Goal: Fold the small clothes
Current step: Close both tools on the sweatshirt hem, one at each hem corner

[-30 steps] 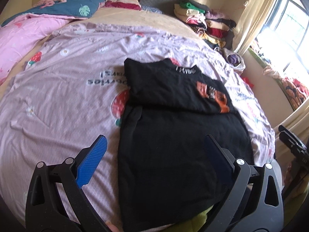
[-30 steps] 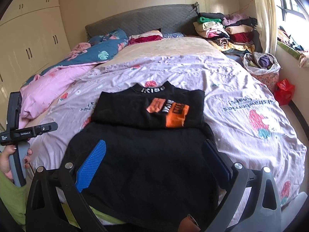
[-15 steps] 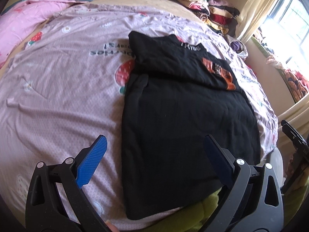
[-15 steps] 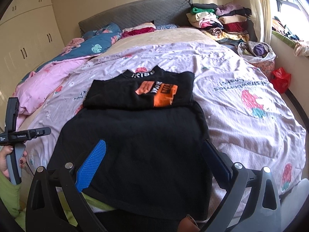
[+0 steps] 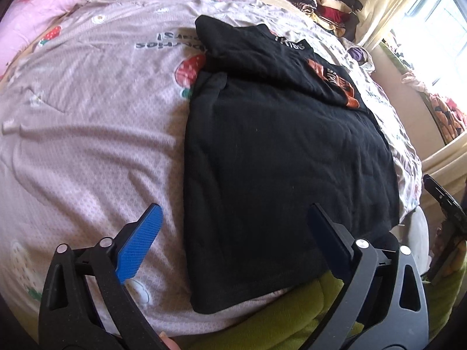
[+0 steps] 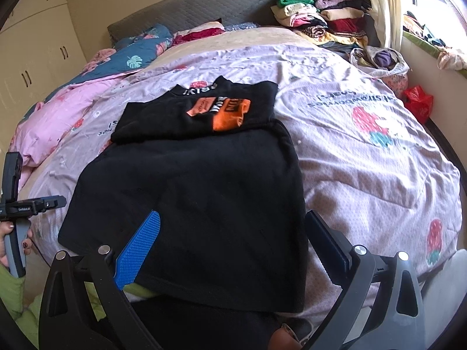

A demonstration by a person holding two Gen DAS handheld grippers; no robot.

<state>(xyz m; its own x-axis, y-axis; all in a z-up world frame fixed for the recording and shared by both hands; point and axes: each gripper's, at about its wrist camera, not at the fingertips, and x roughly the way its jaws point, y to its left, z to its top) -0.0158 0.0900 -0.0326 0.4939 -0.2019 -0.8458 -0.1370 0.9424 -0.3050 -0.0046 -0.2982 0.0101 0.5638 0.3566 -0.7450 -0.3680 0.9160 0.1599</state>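
A black shirt (image 5: 280,157) lies flat on the lilac bed sheet (image 5: 87,134), its top part folded down so the collar and orange print (image 5: 335,83) face up. It also shows in the right wrist view (image 6: 204,198) with the orange print (image 6: 224,110). My left gripper (image 5: 233,233) is open and empty, above the shirt's near left hem. My right gripper (image 6: 233,233) is open and empty, above the shirt's near right hem. The left gripper's body (image 6: 14,204) shows at the left edge of the right wrist view.
Stacks of folded clothes (image 6: 321,20) sit at the bed's far right corner. A pink quilt (image 6: 52,116) and blue pillow (image 6: 137,49) lie at the far left. A bag of clothes (image 6: 382,61) and red bag (image 6: 417,102) stand by the window wall.
Both grippers have tilted down and moved closer over the shirt's near hem. They stay open. The shirt has not moved.
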